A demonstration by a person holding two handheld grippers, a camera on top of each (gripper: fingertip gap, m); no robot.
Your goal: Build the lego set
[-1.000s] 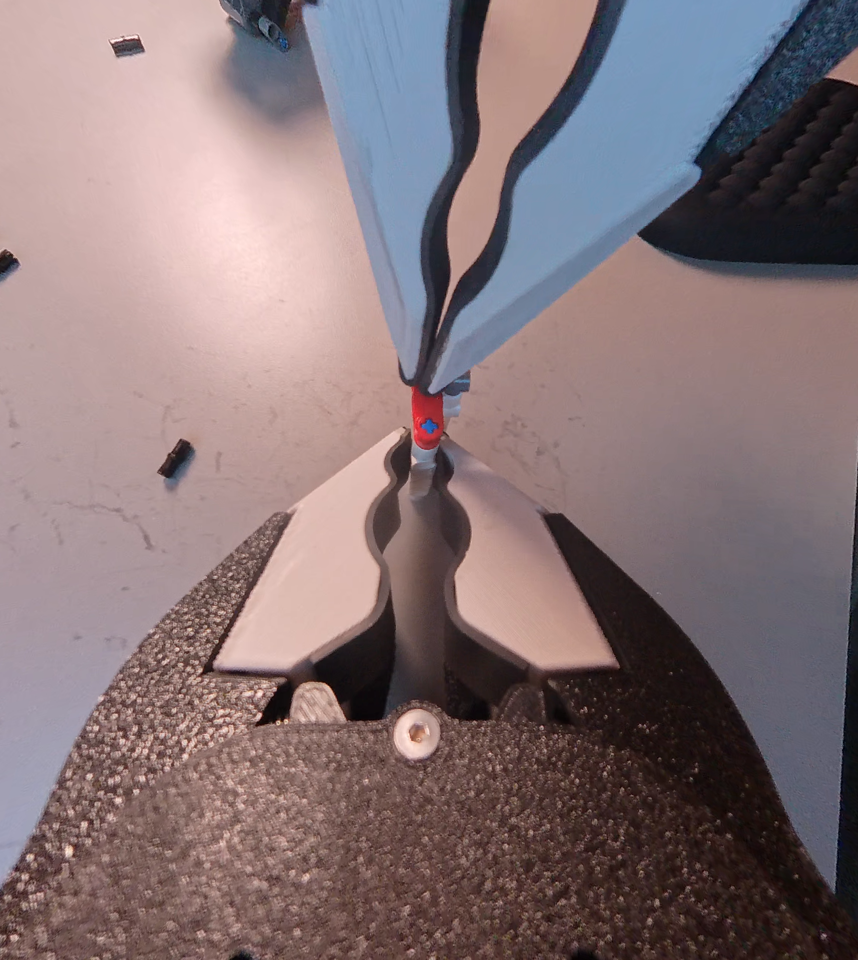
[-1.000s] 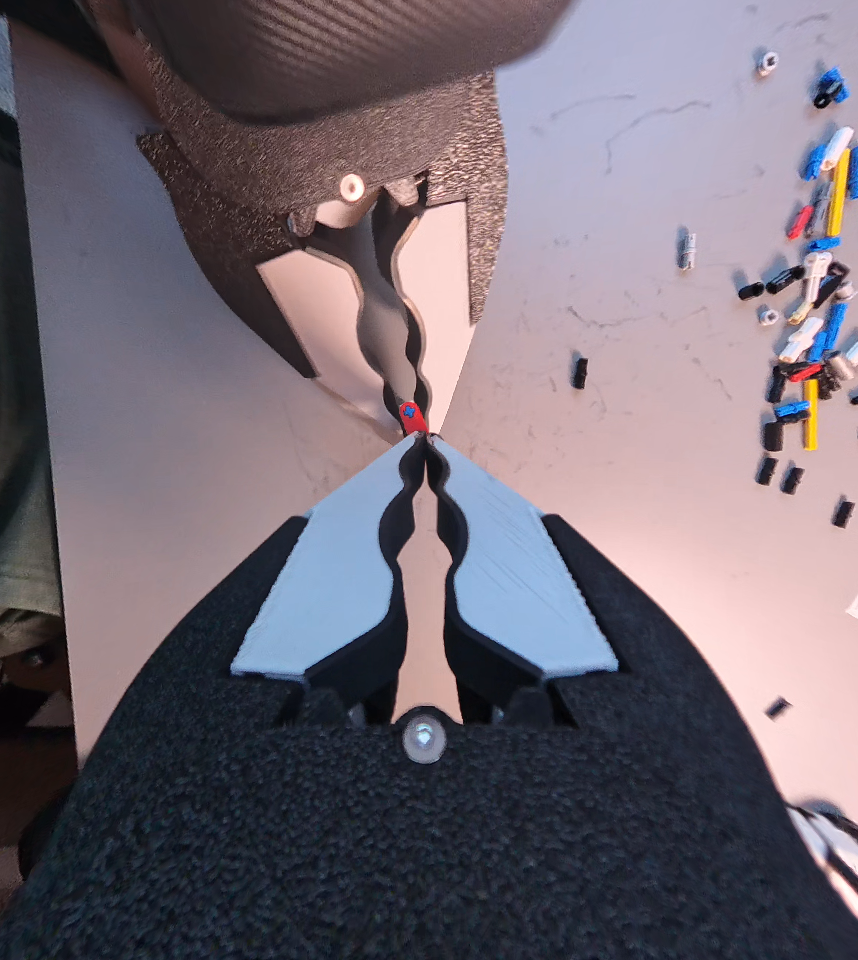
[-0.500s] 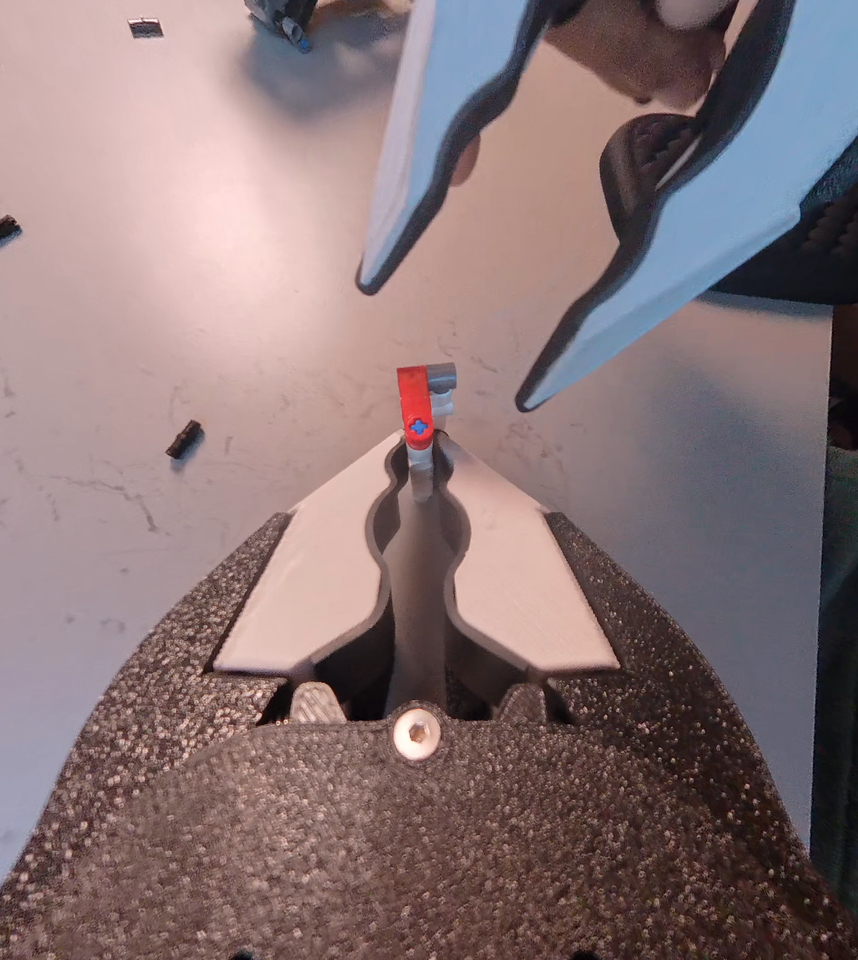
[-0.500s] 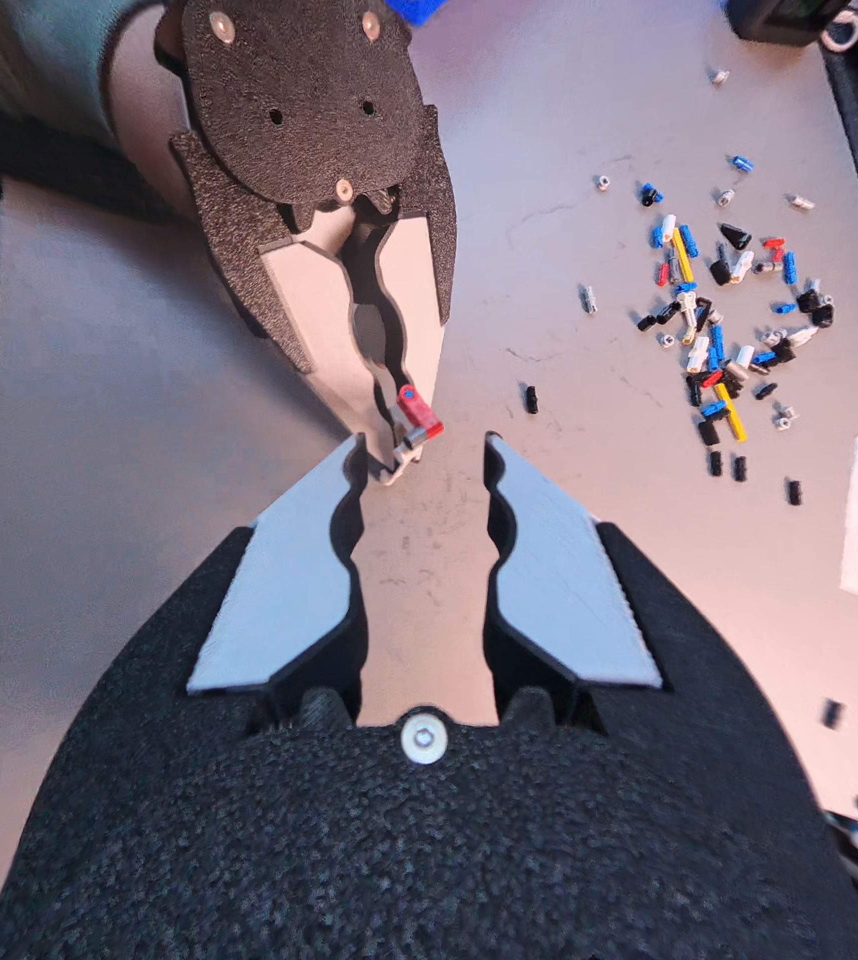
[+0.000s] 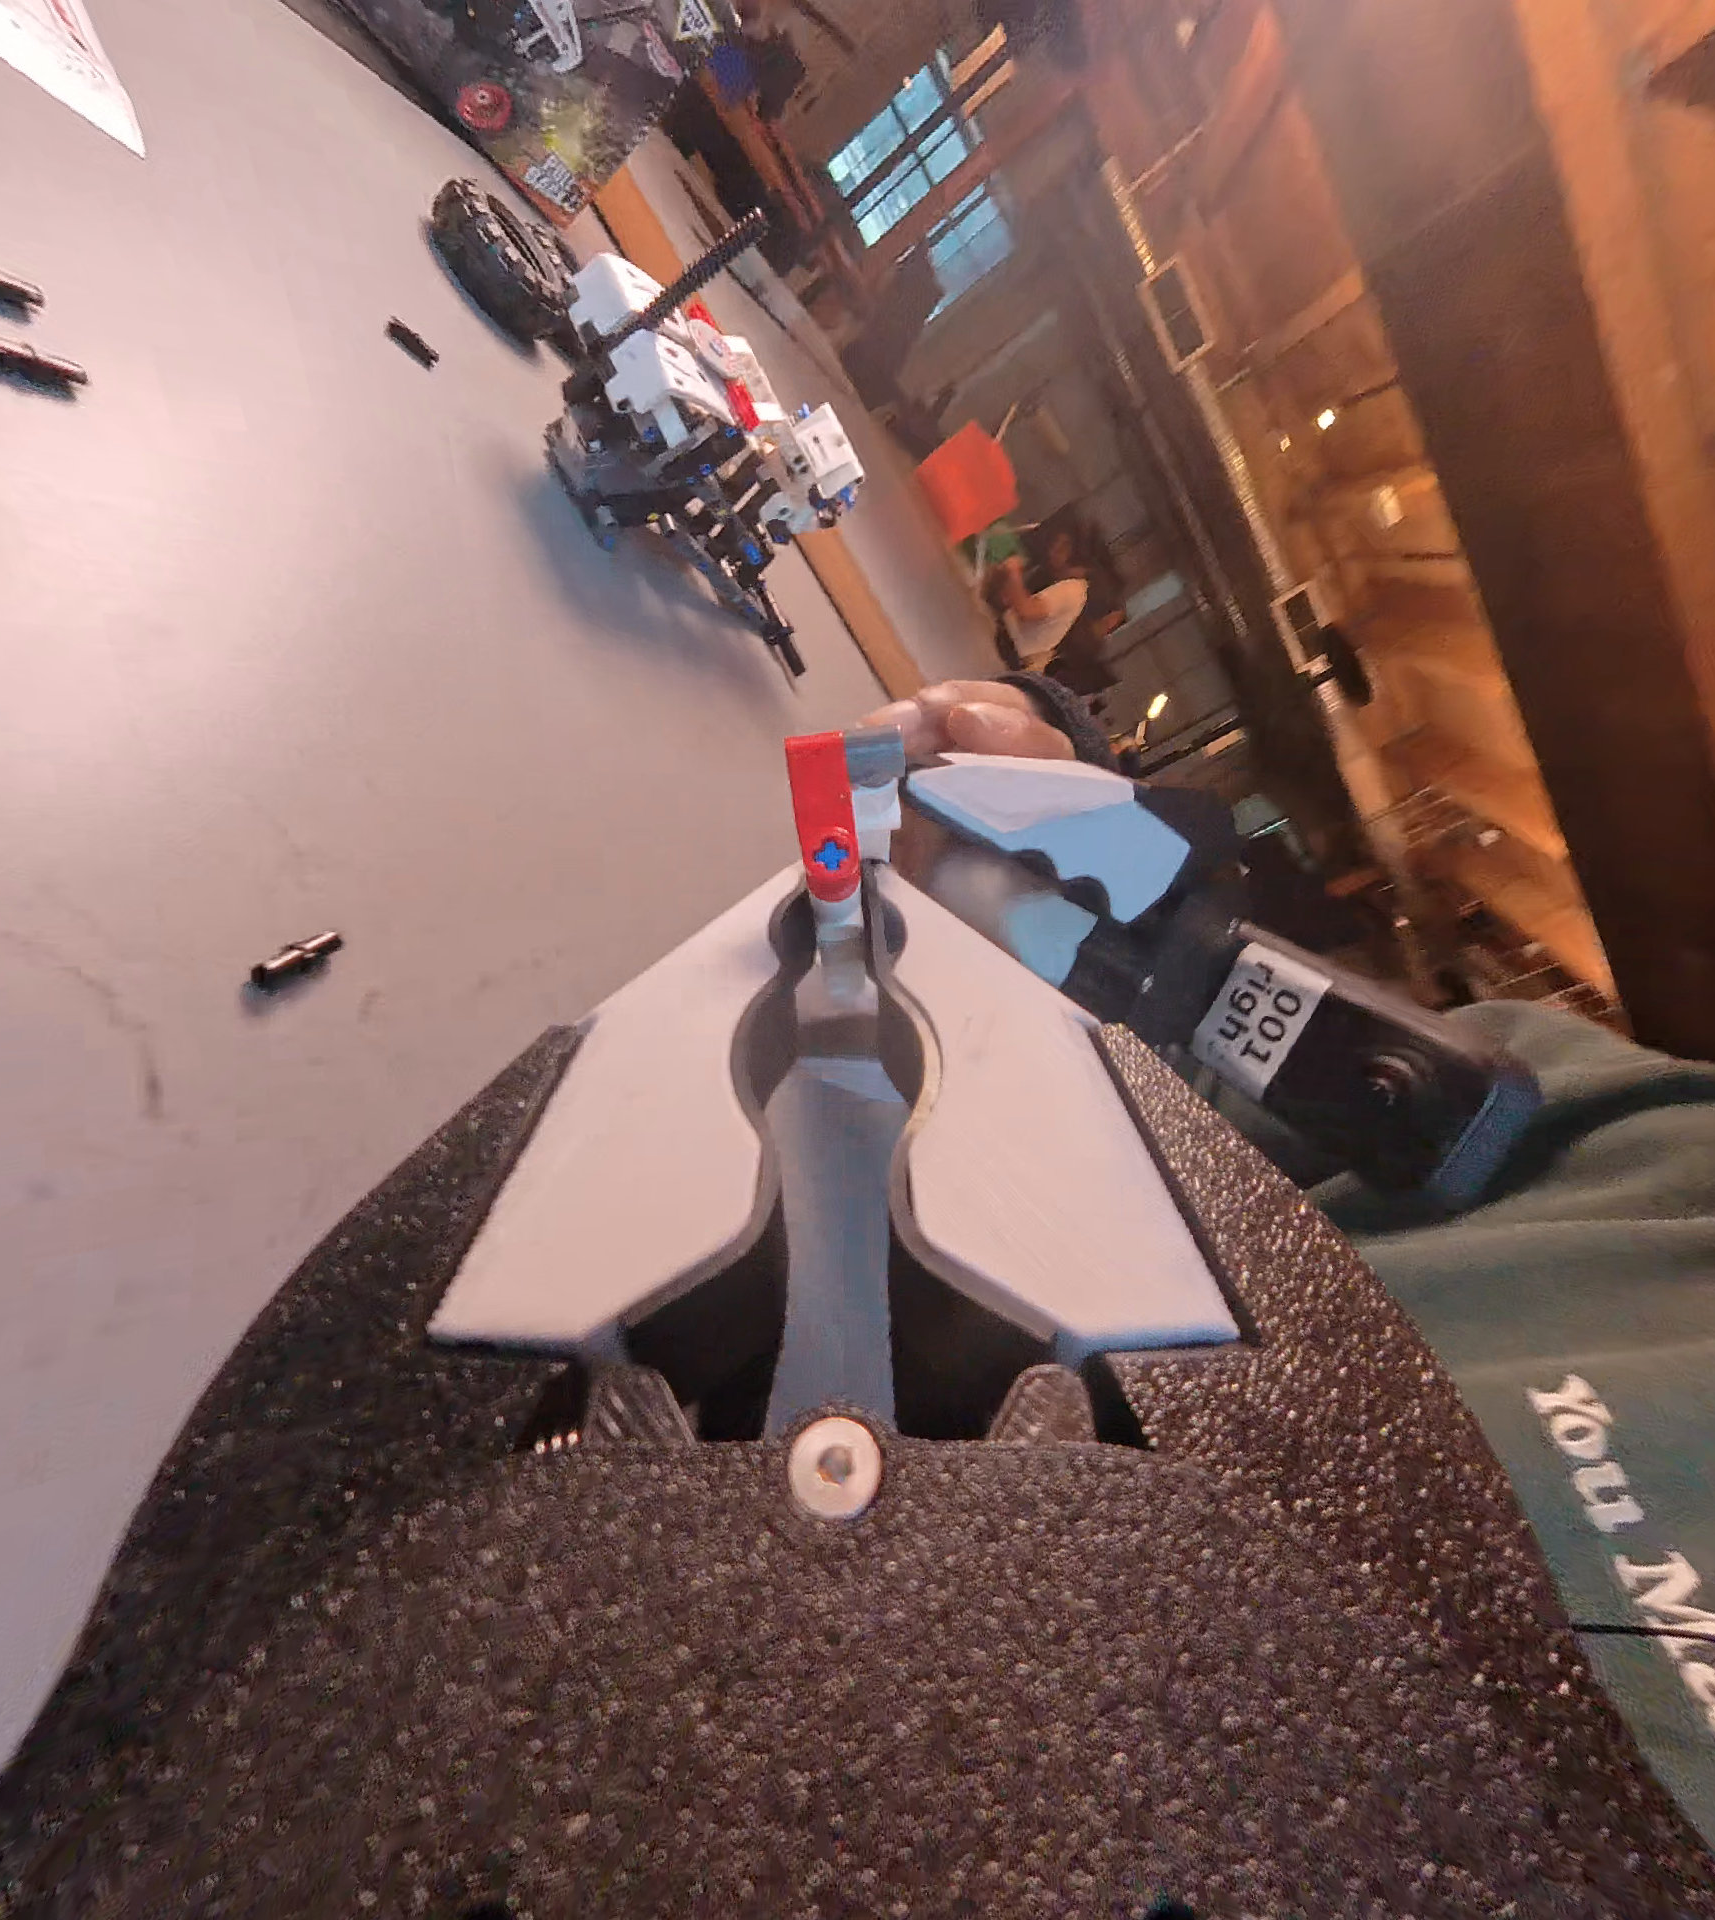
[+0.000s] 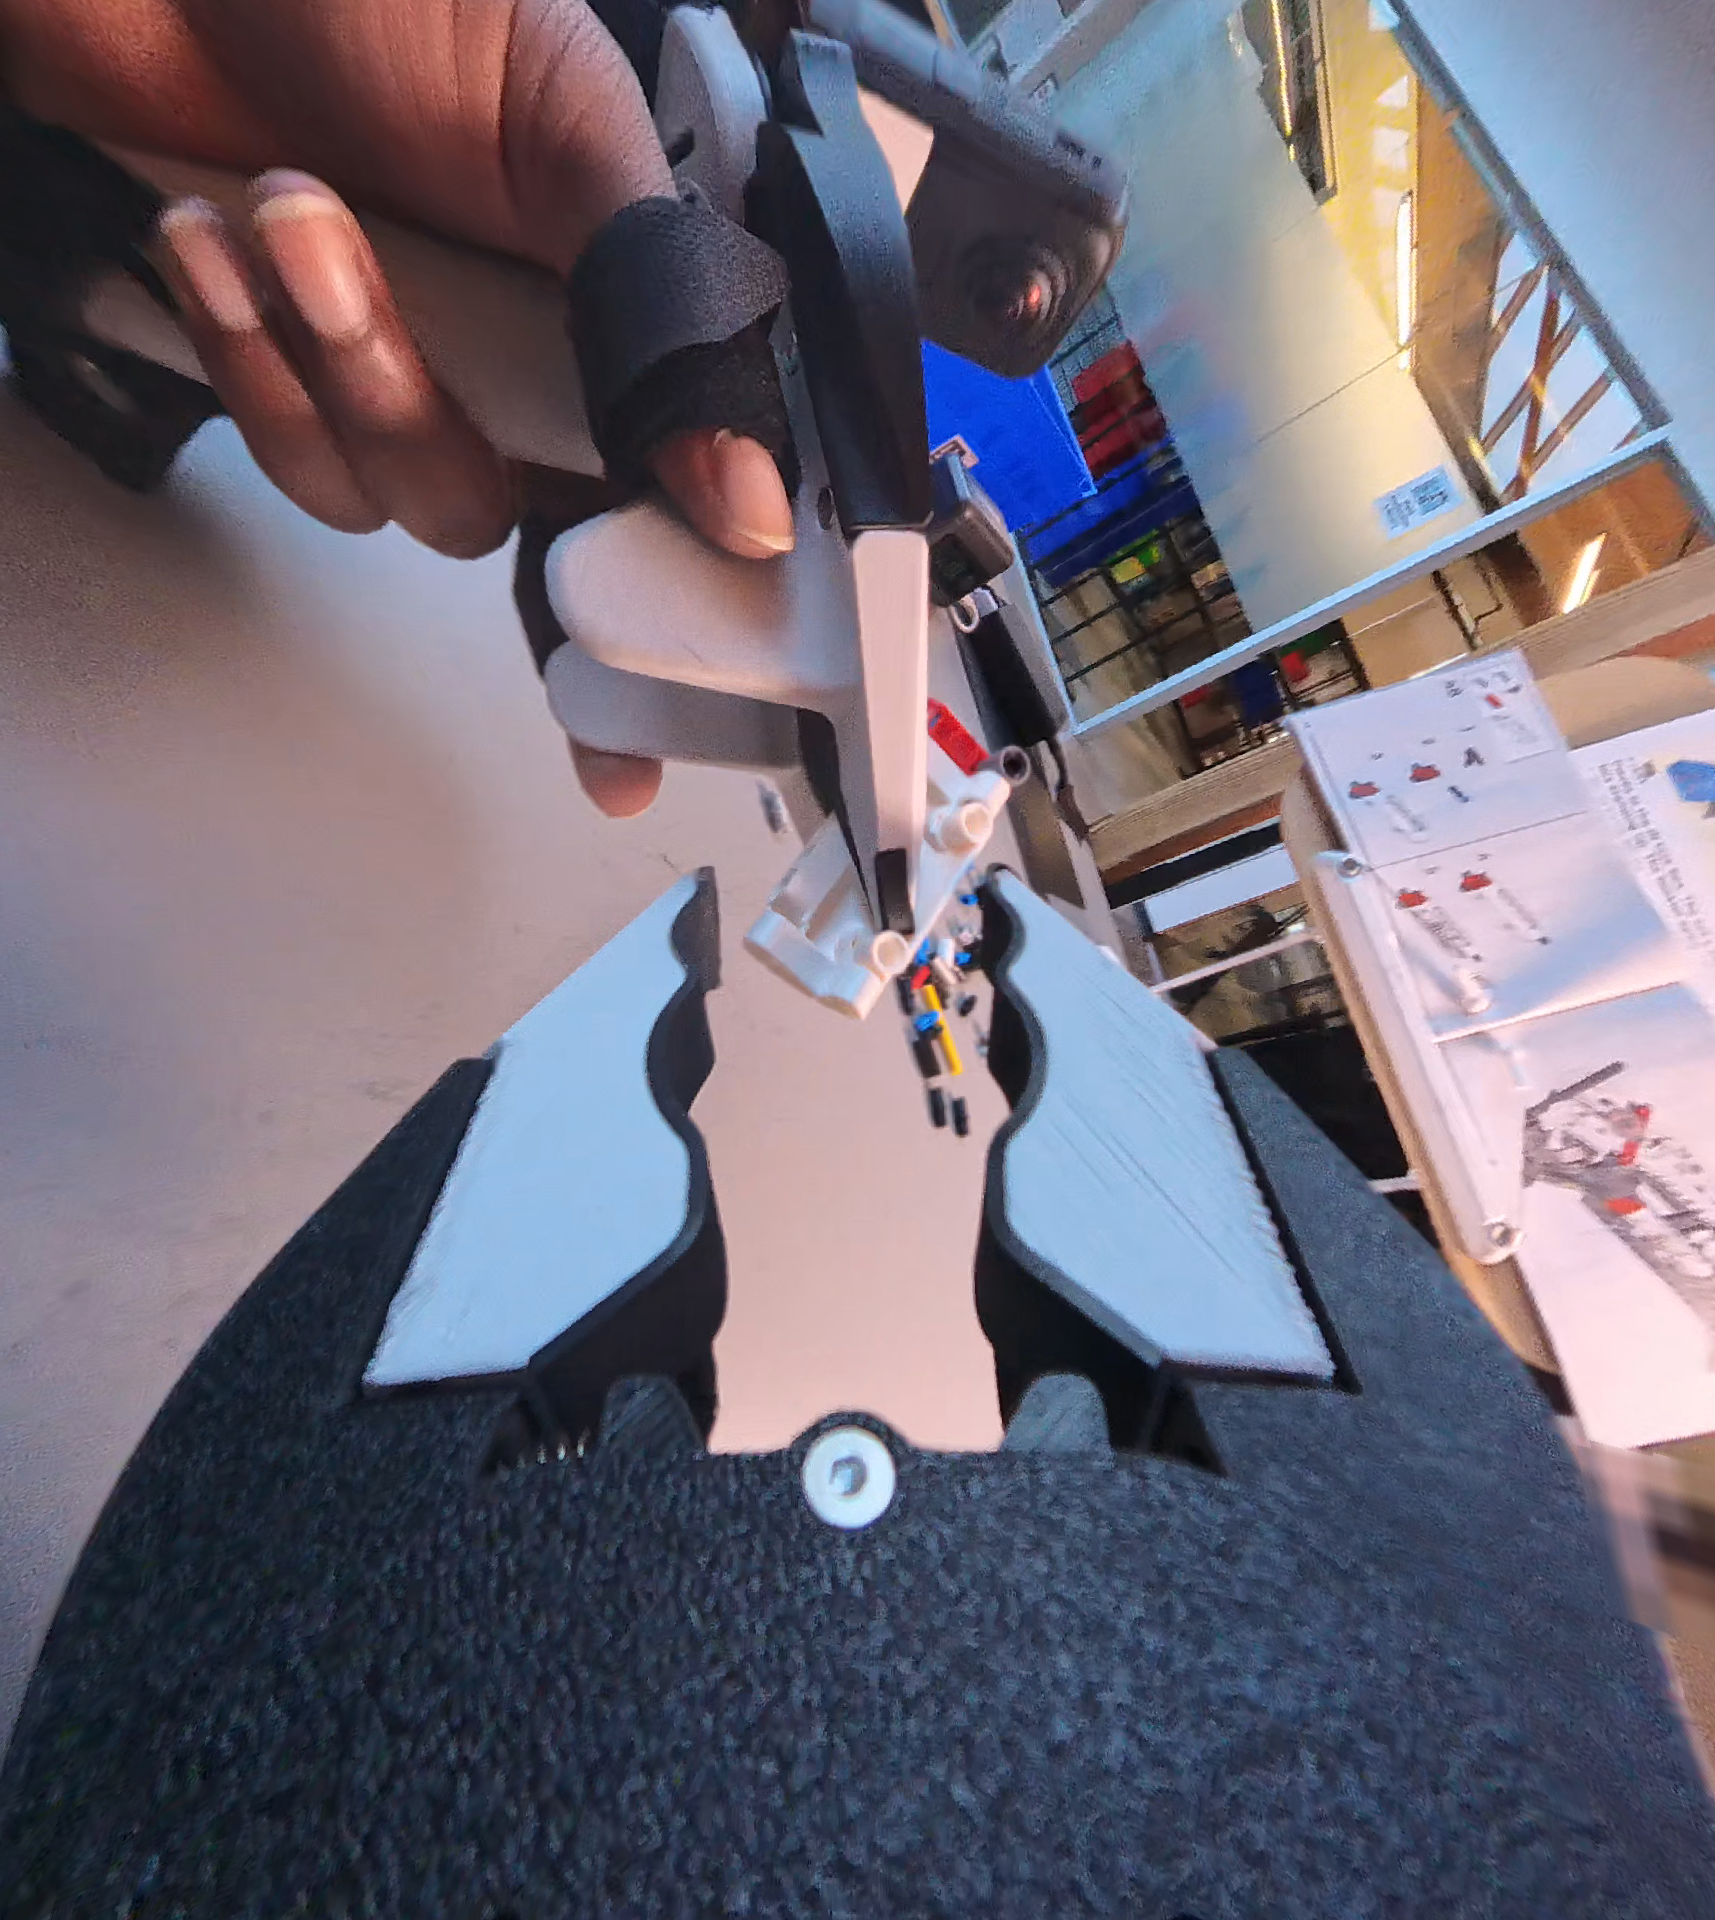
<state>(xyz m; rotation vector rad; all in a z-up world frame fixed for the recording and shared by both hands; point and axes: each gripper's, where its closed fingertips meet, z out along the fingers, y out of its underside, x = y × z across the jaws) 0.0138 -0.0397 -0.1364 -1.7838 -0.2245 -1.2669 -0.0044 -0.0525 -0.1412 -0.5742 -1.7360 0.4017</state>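
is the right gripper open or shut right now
Open. In the right wrist view the right gripper has its two fingers spread wide, bare table showing between them, nothing held.

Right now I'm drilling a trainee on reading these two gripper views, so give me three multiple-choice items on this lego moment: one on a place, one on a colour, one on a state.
1. Where does the half-built lego vehicle stand?
A. on the table, beyond the left hand-held gripper
B. between the right fingers
C. on the manual

2. What colour is the long flat piece at the top of the small lego assembly?
A. yellow
B. red
C. green

3. How does the right hand-held gripper stand?
A. shut on a pin
B. shut on nothing
C. open, holding nothing

Answers:
1 A, the left wrist view shows it resting on the grey table farther off.
2 B, a red piece with a blue cross in its lower end.
3 C, its fingers are spread with bare table between, while the left hand-held gripper is clamped on the assembly.
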